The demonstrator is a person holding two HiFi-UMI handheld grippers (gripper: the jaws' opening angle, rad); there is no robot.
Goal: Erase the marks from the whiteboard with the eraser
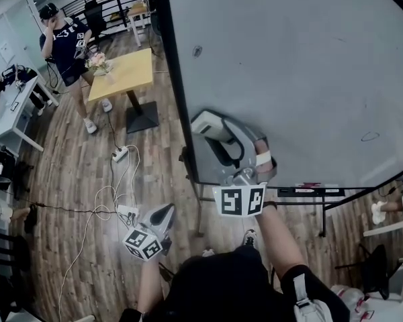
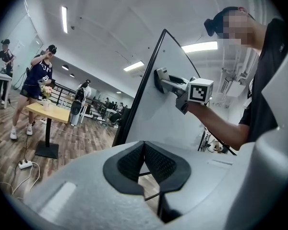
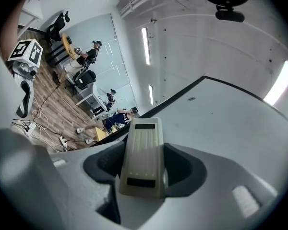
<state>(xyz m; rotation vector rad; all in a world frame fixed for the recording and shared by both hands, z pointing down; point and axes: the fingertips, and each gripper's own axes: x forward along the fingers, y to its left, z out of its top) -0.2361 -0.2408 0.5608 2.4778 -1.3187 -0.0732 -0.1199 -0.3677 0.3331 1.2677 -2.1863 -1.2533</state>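
A large whiteboard [image 1: 289,79] stands upright. It carries a small dark mark [image 1: 197,50] near its upper left and a thin oval mark [image 1: 370,137] at its lower right. My right gripper [image 1: 218,138] is shut on a pale grey eraser [image 1: 208,124], held against the board's lower left area near the black frame. In the right gripper view the eraser [image 3: 143,157] sits between the jaws of that gripper [image 3: 143,169], with the board [image 3: 221,119] ahead. My left gripper [image 1: 165,213] hangs low, away from the board, shut and empty [image 2: 144,159].
A yellow table [image 1: 124,72] with flowers stands to the left, a person [image 1: 64,42] beside it. Power strips and cables [image 1: 121,154] lie on the wooden floor. The board's tray [image 1: 309,190] runs along its bottom edge. A white desk [image 1: 13,113] stands at far left.
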